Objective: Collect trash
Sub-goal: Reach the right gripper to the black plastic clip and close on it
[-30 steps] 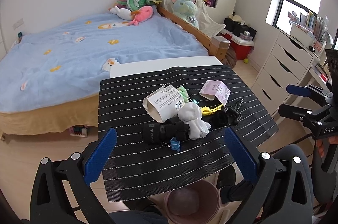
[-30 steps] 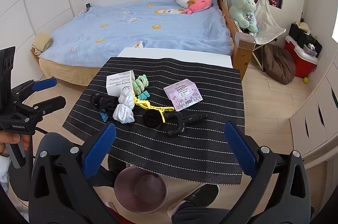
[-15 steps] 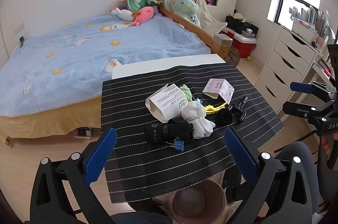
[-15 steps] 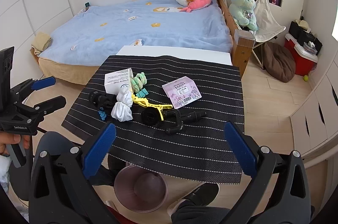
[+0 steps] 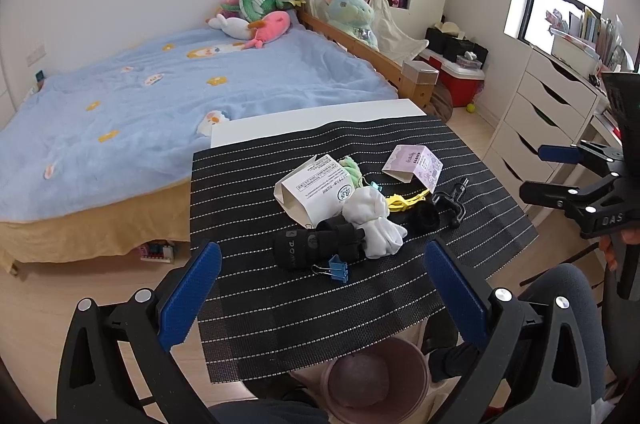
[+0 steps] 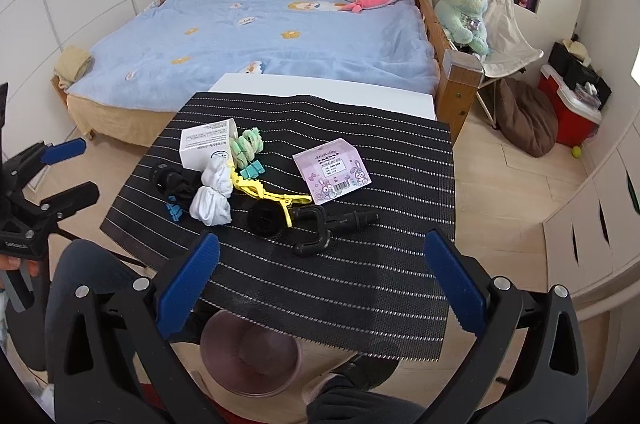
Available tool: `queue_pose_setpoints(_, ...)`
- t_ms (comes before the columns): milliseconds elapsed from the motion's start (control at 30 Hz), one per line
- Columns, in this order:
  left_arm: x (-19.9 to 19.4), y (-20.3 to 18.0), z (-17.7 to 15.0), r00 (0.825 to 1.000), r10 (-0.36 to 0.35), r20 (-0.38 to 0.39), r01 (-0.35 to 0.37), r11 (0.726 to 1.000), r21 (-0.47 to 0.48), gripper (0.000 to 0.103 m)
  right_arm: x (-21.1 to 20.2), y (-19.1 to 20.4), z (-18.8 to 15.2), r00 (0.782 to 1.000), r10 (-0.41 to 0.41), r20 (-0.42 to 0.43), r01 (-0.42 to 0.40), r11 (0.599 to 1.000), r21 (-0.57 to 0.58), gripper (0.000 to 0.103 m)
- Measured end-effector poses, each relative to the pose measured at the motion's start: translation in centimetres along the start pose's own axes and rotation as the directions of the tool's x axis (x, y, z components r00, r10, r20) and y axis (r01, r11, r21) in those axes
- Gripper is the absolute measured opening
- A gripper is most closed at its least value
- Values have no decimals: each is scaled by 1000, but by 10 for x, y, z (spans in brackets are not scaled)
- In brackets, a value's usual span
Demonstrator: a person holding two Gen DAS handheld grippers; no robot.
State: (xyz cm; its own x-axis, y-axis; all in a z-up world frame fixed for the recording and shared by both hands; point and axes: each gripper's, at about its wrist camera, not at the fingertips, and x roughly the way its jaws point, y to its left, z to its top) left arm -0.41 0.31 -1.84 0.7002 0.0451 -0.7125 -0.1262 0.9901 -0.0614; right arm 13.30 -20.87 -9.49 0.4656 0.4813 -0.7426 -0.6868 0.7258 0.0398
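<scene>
On the black striped mat [image 5: 280, 296] [image 6: 380, 288] lie a white paper box [image 5: 312, 189] [image 6: 204, 145], a pink printed package [image 5: 414, 163] [image 6: 332, 169], a crumpled white tissue [image 5: 372, 220] [image 6: 212, 199], a black sock roll [image 5: 312, 246], a blue binder clip [image 5: 334, 268], a yellow clip [image 6: 264, 193] and a black mount [image 6: 320, 228]. A pink bin [image 5: 374, 374] [image 6: 250, 354] stands on the floor below the mat's near edge. My left gripper [image 5: 324, 296] is open, above the near edge. My right gripper [image 6: 322, 290] is open, likewise held back from the items.
A blue bed [image 5: 160, 103] with plush toys lies behind the table. White drawers [image 5: 548, 111] stand at the right, a red cooler [image 6: 572, 111] and a brown cushion [image 6: 524, 121] on the floor. The person's legs are by the bin.
Both grippers have drawn back and risen a little, so the items look slightly farther away. Nothing on the mat has moved.
</scene>
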Motion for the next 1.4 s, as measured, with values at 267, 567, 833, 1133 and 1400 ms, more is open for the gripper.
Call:
queue_pose_setpoints(267, -1, 2, -2, 1000, 3, -3, -3, 1000, 1, 98, 45, -12, 15, 994, -22, -105, 14, 997, -74, 100)
queue_pose_setpoints(567, 1, 6, -4, 1000, 12, -13, -12, 1000, -7, 98, 97, -21, 17, 972, -38, -234, 14, 994, -107, 100)
queue_pose_setpoints(833, 6, 10, -7, 999, 18, -29, -18, 1000, -14, 98, 118, -24, 12, 963, -57, -265, 25, 992, -123, 100)
queue_pose_setpoints(1133, 10, 12, -10, 999, 18, -48, -19, 1000, -22, 98, 128, -24, 12, 957, -62, -283, 26, 991, -132, 84)
queue_pose_setpoints(1400, 13, 11, -13, 998, 17, -58, -19, 999, -27, 98, 129, -22, 11, 960, -53, -276, 15, 990, -140, 77)
